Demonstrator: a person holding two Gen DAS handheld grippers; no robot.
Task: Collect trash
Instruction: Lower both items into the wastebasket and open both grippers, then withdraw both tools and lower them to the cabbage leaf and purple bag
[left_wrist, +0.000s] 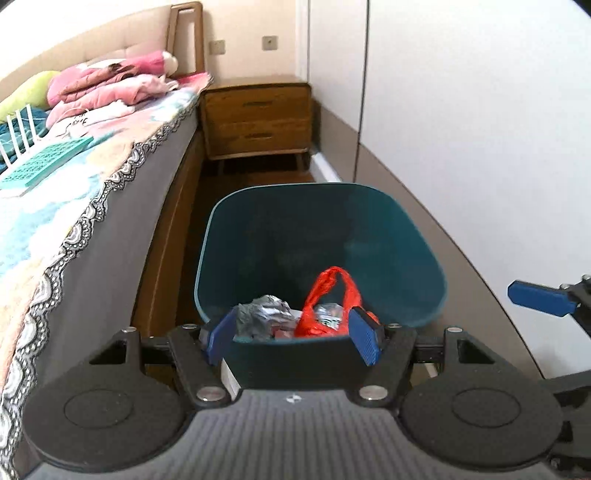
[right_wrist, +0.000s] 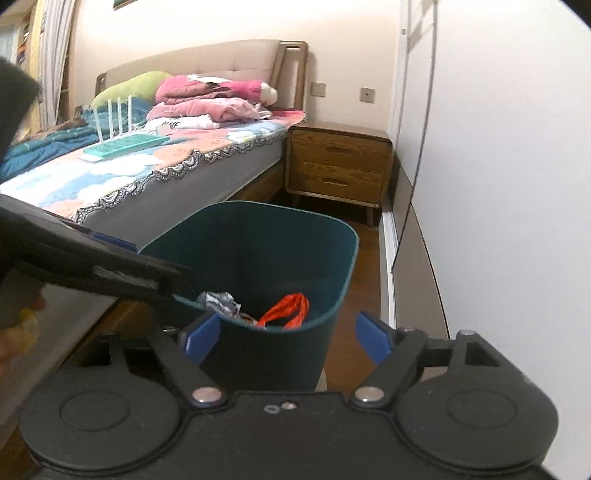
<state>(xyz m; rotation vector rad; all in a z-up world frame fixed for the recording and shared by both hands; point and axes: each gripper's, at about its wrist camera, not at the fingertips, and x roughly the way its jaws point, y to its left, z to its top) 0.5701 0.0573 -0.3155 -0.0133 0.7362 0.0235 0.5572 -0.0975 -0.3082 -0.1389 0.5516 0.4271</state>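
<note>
The dark teal plastic trash bin (left_wrist: 321, 236) stands on the wooden floor (left_wrist: 255, 173) directly in front of both hand-held grippers and below them, in the narrow passage between the bed (left_wrist: 74, 177) and the white wall (left_wrist: 480, 110). Its open mouth faces up. Inside it lie a crumpled silver foil wrapper (left_wrist: 264, 314) and a red plastic bag with loop handles (left_wrist: 327, 295), the wrapper on the side of the left finger and the bag on the side of the right finger.

The left hand-held gripper (left_wrist: 293, 338) is the nearer one: it hangs just over the near rim of the bin, and its blue fingers (left_wrist: 364, 338) stand apart with nothing between them; they seem to touch neither the rim nor the trash. It is released and empty.

The right hand-held gripper (right_wrist: 286, 338) is a little further back and to the right of the bin. Its jaws are spread wide, wider than the left ones, and they hold nothing; the near wall of the bin is seen between them but the pads do not press on it.

I judge that both pieces of trash are already in the bin. No other trash is visible on the floor near the grippers, so the next move probably calls for looking elsewhere.
</note>
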